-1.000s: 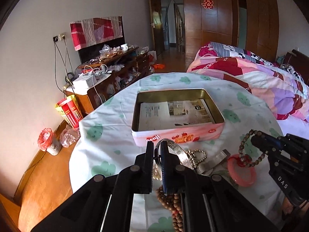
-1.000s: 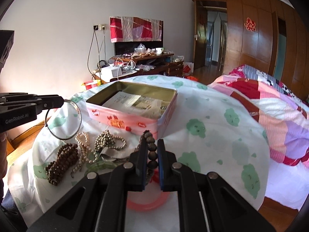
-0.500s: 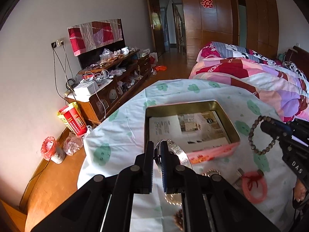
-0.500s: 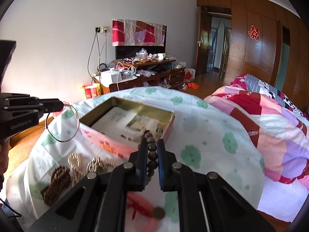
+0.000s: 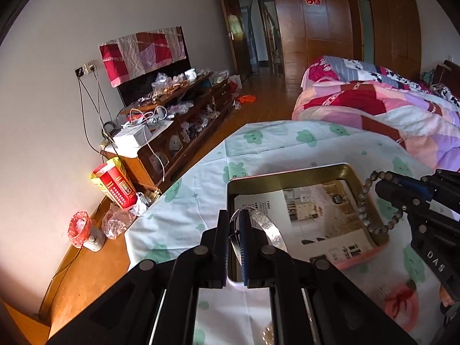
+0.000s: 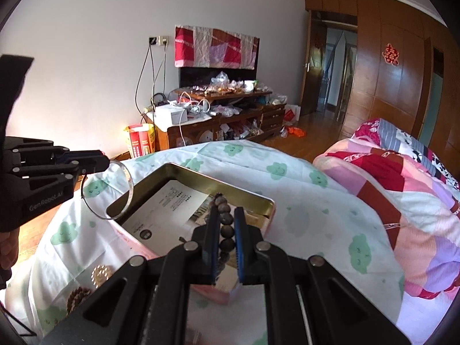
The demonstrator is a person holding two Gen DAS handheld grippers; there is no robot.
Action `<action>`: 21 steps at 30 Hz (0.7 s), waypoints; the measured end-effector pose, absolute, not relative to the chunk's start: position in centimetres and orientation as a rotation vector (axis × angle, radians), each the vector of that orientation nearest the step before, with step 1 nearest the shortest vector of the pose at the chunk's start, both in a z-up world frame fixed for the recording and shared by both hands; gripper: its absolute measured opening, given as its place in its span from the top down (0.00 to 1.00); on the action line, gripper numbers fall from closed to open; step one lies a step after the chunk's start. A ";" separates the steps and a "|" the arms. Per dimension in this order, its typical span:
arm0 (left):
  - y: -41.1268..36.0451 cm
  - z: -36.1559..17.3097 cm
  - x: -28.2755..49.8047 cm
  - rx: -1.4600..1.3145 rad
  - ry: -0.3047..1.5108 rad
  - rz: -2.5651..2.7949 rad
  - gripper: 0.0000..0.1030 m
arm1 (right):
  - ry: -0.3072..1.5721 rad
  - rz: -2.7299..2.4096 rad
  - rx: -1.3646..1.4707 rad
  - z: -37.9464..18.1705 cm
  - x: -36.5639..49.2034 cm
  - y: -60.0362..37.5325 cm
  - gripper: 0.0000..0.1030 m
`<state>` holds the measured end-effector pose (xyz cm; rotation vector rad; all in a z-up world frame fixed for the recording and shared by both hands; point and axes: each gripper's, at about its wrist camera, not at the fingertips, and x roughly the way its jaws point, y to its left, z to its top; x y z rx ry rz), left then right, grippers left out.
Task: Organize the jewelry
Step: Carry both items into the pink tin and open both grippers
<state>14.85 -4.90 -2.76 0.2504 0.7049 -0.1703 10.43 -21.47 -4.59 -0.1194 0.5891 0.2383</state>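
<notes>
An open pink tin [image 5: 290, 174] [image 6: 258, 201] with a gold inside and printed paper on its floor stands on the cloud-print tablecloth. My left gripper [image 5: 233, 218] [image 6: 107, 161] is shut on a silver bangle [image 5: 266, 227] [image 6: 128, 192] and holds it above the tin's near left corner. My right gripper [image 6: 224, 215] [image 5: 381, 184] is shut on a dark bead bracelet [image 6: 224, 221] [image 5: 371, 210], which hangs over the tin's right side.
A pink ring with a red tassel [image 5: 399, 306], a gold bead bracelet [image 6: 100, 273] and a brown bead bracelet [image 6: 77, 296] lie on the cloth near the tin. A cluttered wooden cabinet [image 5: 175, 126] is at the back left. A bed with a patchwork quilt [image 5: 388, 109] is on the right.
Both grippers have risen and moved forward with their pieces, from beside the loose jewelry to over the tin. The bangle and the bead bracelet now hang above the tin's inside.
</notes>
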 end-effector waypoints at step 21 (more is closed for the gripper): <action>-6.3 -9.3 15.0 0.351 0.826 -0.116 0.42 | 0.711 0.126 -0.325 -9.9 13.4 -19.4 0.36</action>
